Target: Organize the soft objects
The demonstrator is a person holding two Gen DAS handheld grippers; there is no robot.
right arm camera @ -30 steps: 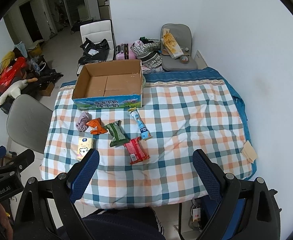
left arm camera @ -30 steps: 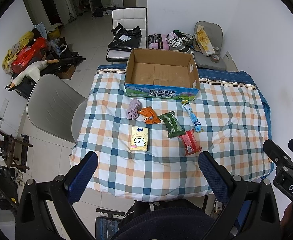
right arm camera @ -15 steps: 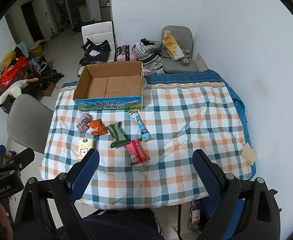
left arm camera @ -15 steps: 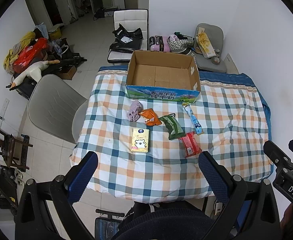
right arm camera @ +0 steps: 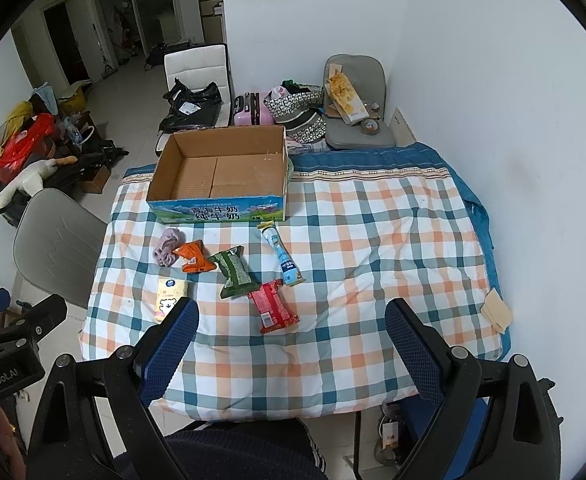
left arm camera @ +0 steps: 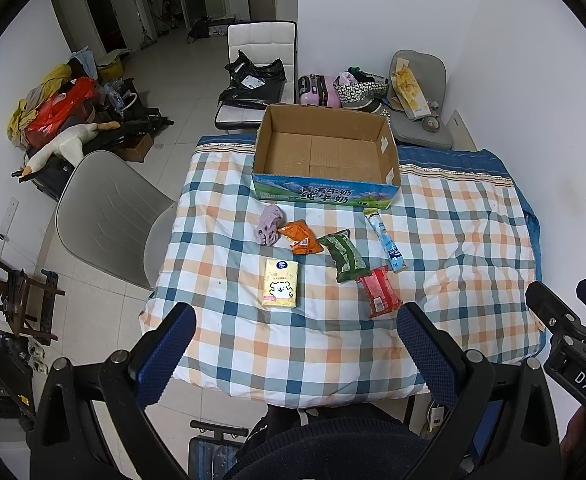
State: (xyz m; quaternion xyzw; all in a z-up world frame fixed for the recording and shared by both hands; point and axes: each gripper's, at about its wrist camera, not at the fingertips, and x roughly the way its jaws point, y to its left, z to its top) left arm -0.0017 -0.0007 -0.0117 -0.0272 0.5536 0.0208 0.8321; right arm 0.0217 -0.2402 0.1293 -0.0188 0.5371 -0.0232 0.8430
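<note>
On the checked tablecloth [left arm camera: 473,264] lie a purple cloth [left arm camera: 269,225], an orange packet [left arm camera: 300,237], a green packet [left arm camera: 345,255], a red packet [left arm camera: 379,295], a blue tube [left arm camera: 387,239] and a yellow tissue pack [left arm camera: 280,289]. An open, empty cardboard box [left arm camera: 327,151] stands behind them. My left gripper [left arm camera: 297,340] is open and empty, high above the table's near edge. My right gripper [right arm camera: 291,334] is open and empty, also above the near edge. The same items show in the right wrist view: red packet [right arm camera: 273,306], green packet [right arm camera: 233,272], box [right arm camera: 223,172].
A grey chair [left arm camera: 101,216] stands at the table's left side. A white wall runs along the right. Chairs and bags [left arm camera: 359,88] sit behind the table. Clutter and a toy goose [left arm camera: 65,146] lie on the floor at far left.
Both grippers have pulled back and risen slightly, so the table looks a little smaller and farther. Nothing on the table has moved.
</note>
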